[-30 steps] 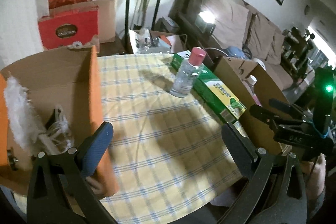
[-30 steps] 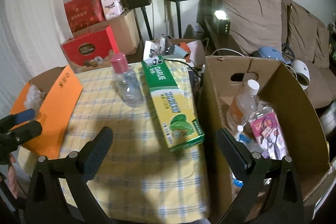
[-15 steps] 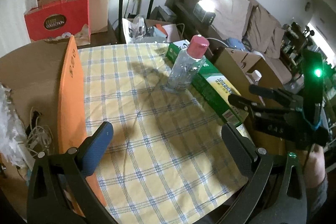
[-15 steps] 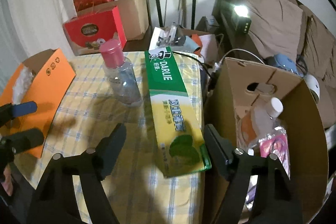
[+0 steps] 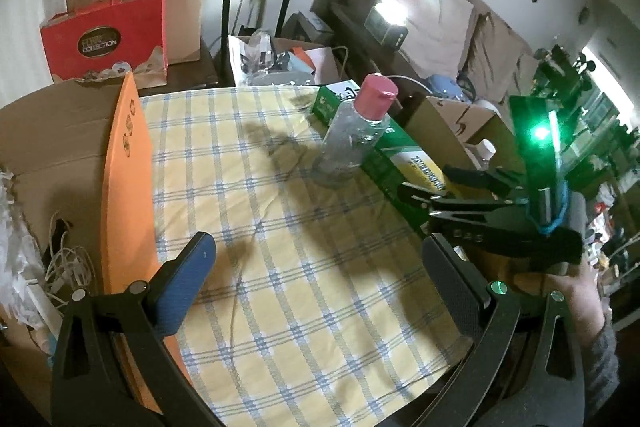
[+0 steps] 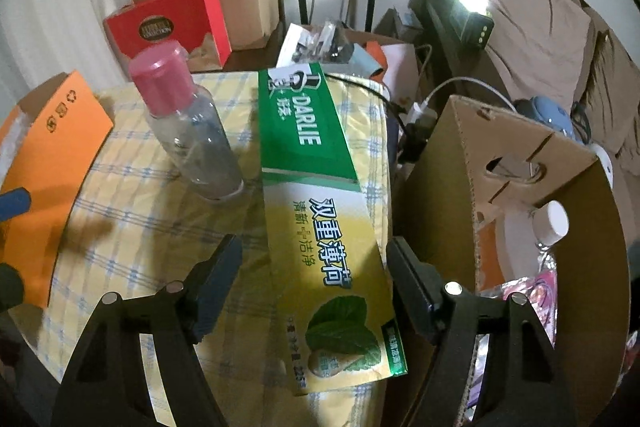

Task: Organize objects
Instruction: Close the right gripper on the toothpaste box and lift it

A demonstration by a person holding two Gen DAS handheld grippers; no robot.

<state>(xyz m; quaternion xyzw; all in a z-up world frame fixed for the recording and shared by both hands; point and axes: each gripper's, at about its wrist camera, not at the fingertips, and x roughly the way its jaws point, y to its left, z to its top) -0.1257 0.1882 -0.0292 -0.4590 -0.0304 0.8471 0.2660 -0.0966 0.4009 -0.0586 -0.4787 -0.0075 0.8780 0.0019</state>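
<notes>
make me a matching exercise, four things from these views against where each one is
1 toothpaste box
2 clear bottle
3 white-capped bottle
4 white cables

a standing on the checked cloth
b inside the brown carton to the right of the table
c lying flat between the right gripper's fingers
d inside the orange-flapped box

Pairs: 1-c, 2-a, 3-b, 4-d

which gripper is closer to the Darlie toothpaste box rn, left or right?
Right. The right gripper straddles the toothpaste box, jaws on either side. The left gripper hangs over bare tablecloth, away from it.
</notes>
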